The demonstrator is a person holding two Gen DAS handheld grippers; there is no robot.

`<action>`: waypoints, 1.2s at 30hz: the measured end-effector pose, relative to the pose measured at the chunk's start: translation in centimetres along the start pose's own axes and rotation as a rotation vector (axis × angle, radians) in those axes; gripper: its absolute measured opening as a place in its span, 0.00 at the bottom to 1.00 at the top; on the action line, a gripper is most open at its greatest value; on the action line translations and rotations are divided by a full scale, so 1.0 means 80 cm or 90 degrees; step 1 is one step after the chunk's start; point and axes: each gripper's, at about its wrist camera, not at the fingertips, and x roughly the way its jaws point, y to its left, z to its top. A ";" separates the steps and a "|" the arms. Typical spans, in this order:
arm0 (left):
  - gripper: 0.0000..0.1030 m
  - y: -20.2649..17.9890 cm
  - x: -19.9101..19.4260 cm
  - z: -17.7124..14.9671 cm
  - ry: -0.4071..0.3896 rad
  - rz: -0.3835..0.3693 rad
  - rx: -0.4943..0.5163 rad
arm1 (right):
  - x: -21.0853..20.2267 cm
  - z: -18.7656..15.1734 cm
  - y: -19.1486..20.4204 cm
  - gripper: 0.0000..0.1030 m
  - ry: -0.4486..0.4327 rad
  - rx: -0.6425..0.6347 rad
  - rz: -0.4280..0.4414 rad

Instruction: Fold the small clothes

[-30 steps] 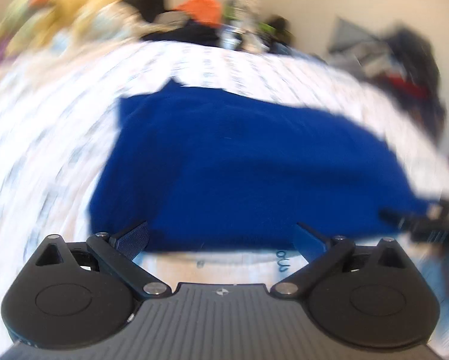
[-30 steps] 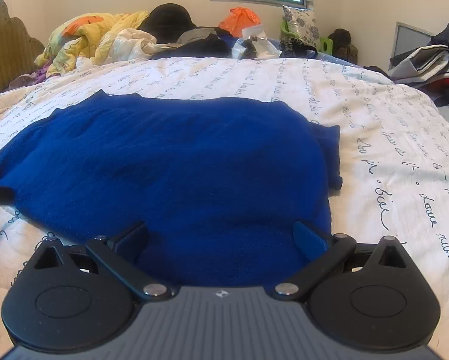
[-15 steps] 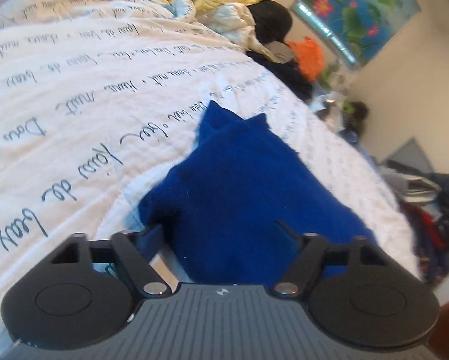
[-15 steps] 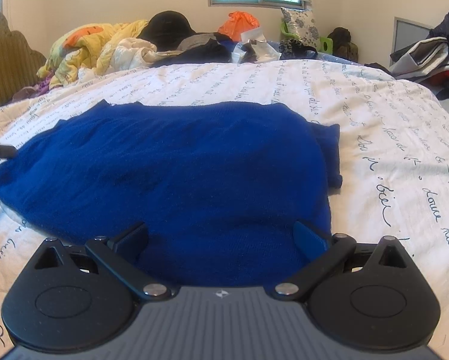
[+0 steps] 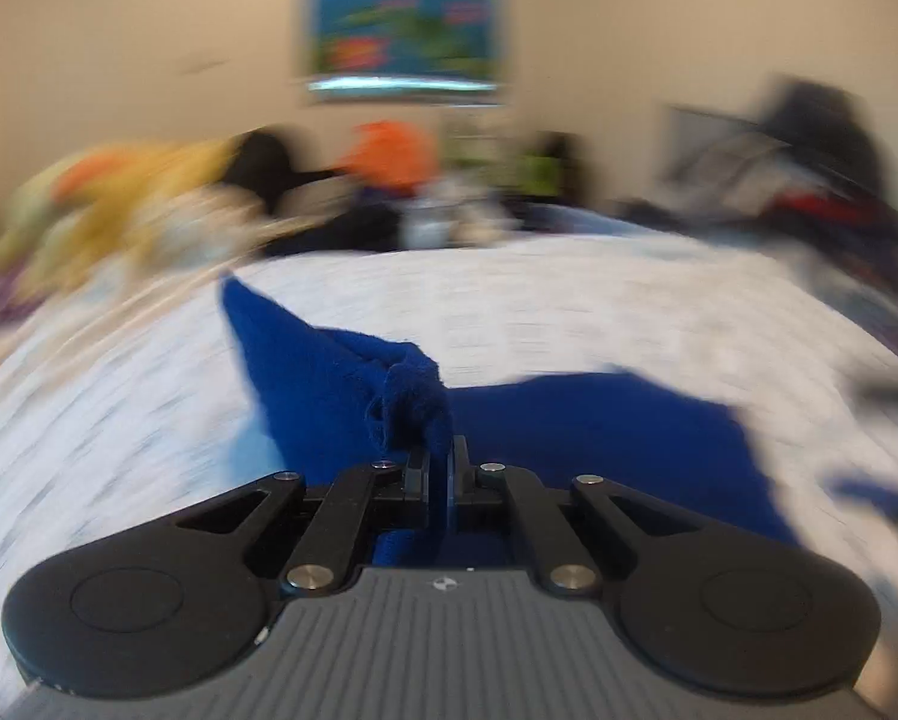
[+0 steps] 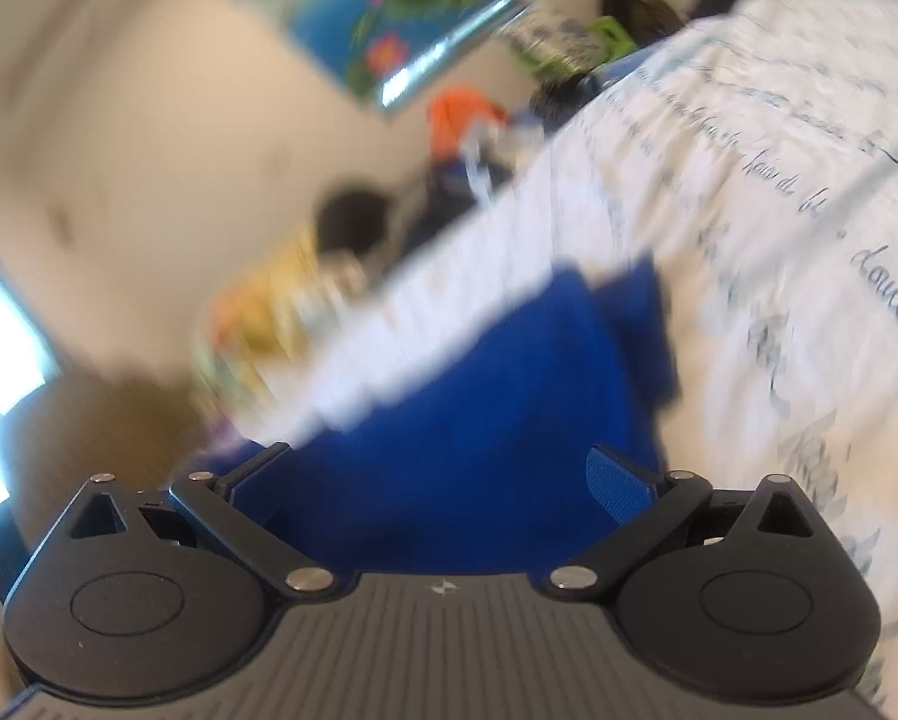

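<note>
Blur hides the bed while left tool (image 5: 441,450) pinches blue garment (image 5: 341,384); right tool (image 6: 443,474) gapes empty.

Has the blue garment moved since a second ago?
Yes. The blue garment lay flat on the bedsheet; now its edge is bunched and lifted off the sheet, pinched in the shut left hand-held gripper.
</note>
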 end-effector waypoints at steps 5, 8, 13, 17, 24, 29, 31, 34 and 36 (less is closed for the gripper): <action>0.06 -0.100 0.022 -0.053 0.059 -0.169 0.168 | 0.004 0.066 -0.037 1.00 -0.003 0.094 0.003; 0.06 -0.100 0.029 -0.074 0.071 -0.160 0.176 | 0.028 0.071 -0.038 1.00 0.076 0.076 -0.018; 0.06 -0.097 0.018 -0.058 0.036 -0.163 0.174 | 0.078 0.042 -0.030 1.00 0.210 0.063 -0.015; 0.06 -0.114 0.008 -0.061 -0.014 -0.158 0.238 | 0.113 0.046 -0.027 1.00 0.260 0.068 -0.026; 0.06 -0.126 0.014 -0.070 -0.018 -0.174 0.282 | 0.160 0.058 -0.036 0.58 0.320 0.053 -0.067; 0.05 -0.139 0.012 -0.060 -0.056 -0.216 0.309 | 0.133 0.069 -0.007 0.16 0.284 -0.083 -0.108; 0.05 -0.149 0.020 -0.065 -0.041 -0.241 0.324 | 0.115 0.074 -0.007 0.17 0.254 -0.113 -0.129; 0.08 -0.157 0.047 -0.079 0.034 -0.256 0.306 | 0.115 0.064 -0.041 0.18 0.257 -0.071 -0.138; 0.22 -0.144 0.044 -0.073 0.022 -0.261 0.283 | 0.100 0.068 -0.042 0.26 0.241 -0.012 -0.134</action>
